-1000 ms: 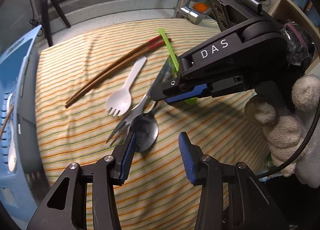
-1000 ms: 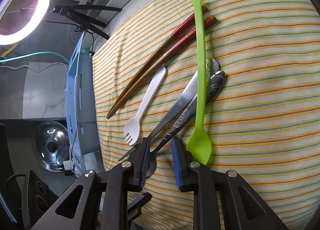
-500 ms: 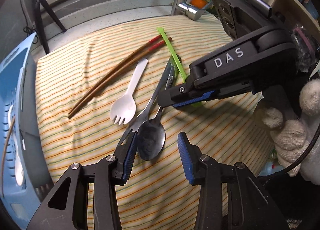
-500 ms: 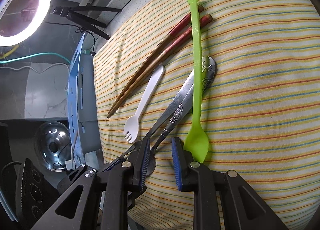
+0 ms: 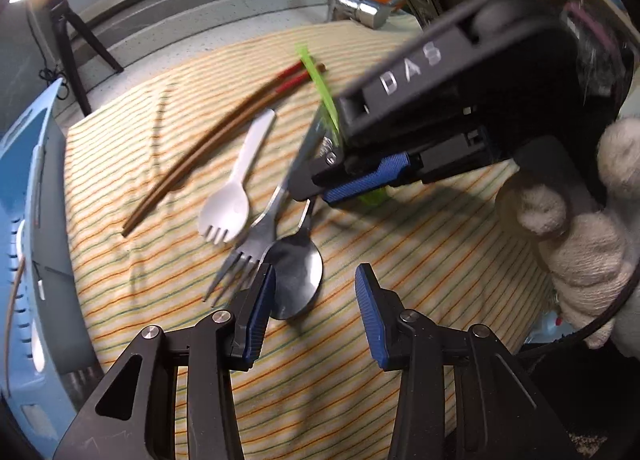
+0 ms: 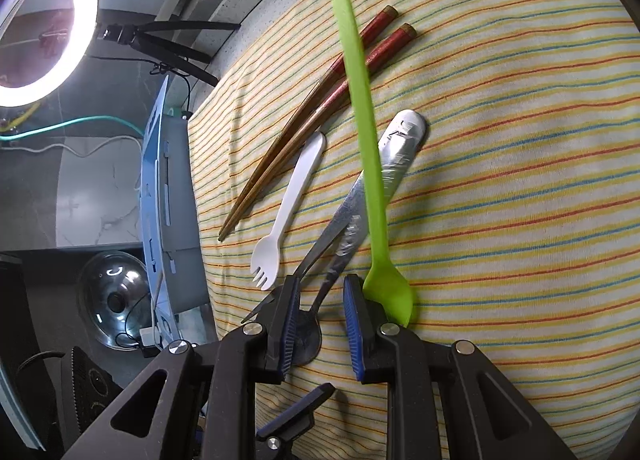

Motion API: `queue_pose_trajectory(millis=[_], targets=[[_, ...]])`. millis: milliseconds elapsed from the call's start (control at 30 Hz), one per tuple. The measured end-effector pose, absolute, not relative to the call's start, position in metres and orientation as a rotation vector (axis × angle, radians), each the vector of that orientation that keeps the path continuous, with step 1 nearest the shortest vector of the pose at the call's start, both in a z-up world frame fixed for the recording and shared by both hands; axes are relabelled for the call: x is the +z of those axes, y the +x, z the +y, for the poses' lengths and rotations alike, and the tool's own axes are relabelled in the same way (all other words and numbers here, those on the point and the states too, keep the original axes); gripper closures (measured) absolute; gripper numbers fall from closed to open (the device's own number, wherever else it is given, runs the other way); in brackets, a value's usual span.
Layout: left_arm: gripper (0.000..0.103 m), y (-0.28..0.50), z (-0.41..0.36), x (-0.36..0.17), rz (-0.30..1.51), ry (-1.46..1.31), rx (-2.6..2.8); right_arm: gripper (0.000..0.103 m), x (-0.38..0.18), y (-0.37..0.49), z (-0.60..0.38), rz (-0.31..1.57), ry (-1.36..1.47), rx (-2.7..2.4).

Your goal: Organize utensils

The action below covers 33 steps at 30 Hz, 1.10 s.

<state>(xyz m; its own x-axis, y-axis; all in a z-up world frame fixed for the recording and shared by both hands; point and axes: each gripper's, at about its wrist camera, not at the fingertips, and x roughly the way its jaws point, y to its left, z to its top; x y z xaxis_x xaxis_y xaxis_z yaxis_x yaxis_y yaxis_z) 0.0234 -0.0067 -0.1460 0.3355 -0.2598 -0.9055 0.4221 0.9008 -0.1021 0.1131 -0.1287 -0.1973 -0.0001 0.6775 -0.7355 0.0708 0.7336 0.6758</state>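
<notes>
While the right gripper point(image 6: 320, 312) straddles the metal spoon's point(image 5: 298, 272) handle, whether its pads pinch is unclear. Near the striped cloth's point(image 6: 520, 180) basket-side edge, the left gripper point(image 5: 316, 300) hovers spread over the bowl, beside the fork point(image 5: 256, 236).

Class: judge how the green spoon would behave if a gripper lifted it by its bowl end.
The green spoon looks like thin plastic, so probably light. Its long, narrow handle may flex and droop. It overlaps the chopsticks, so lifting could nudge them.
</notes>
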Motion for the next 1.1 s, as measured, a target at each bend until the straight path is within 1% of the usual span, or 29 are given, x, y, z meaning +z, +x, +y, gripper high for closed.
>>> queue_pose_trajectory(millis=[100, 233, 433, 467, 500, 533, 567, 600, 633, 967, 1033, 1067, 1100], targets=[[0.063, 0.024, -0.002, -0.141, 1.132, 0.171, -0.436, 0.083, -0.198, 0.113, -0.128, 1.516, 0.636, 0.53], [0.063, 0.033, -0.001, -0.151, 1.156, 0.219, -0.431, 0.083, -0.198, 0.113, -0.127, 1.514, 0.635, 0.527], [0.063, 0.026, -0.016, -0.157, 1.143, 0.317, -0.497, 0.083, -0.2, 0.114, -0.127, 1.514, 0.658, 0.517], [0.065, 0.024, -0.02, -0.159, 1.132, 0.356, -0.499, 0.083, -0.2, 0.115, -0.127, 1.514, 0.656, 0.517], [0.071, 0.022, -0.022, -0.159, 1.12, 0.375, -0.504, 0.083, -0.2, 0.115, -0.127, 1.513, 0.651, 0.518], [0.08, 0.022, -0.022, -0.158, 1.122, 0.368, -0.514, 0.083, -0.2, 0.115, -0.126, 1.511, 0.647, 0.517], [0.081, 0.022, -0.023, -0.157, 1.129, 0.352, -0.522, 0.083, -0.2, 0.115, -0.126, 1.509, 0.645, 0.516], [0.086, 0.023, -0.021, -0.156, 1.129, 0.333, -0.524, 0.083, -0.2, 0.114, -0.126, 1.508, 0.64, 0.512], [0.089, 0.025, -0.02, -0.155, 1.13, 0.316, -0.526, 0.084, -0.2, 0.114, -0.125, 1.507, 0.637, 0.511], [0.091, 0.032, -0.008, -0.154, 1.127, 0.211, -0.546, 0.084, -0.198, 0.115, -0.12, 1.51, 0.608, 0.534], [0.093, 0.03, -0.008, -0.153, 1.122, 0.206, -0.55, 0.091, -0.198, 0.114, -0.116, 1.516, 0.595, 0.546], [0.093, 0.028, -0.008, -0.152, 1.12, 0.205, -0.55, 0.097, -0.2, 0.113, -0.114, 1.526, 0.594, 0.554], [0.094, 0.026, -0.007, -0.15, 1.117, 0.205, -0.55, 0.099, -0.201, 0.112, -0.113, 1.534, 0.599, 0.56]])
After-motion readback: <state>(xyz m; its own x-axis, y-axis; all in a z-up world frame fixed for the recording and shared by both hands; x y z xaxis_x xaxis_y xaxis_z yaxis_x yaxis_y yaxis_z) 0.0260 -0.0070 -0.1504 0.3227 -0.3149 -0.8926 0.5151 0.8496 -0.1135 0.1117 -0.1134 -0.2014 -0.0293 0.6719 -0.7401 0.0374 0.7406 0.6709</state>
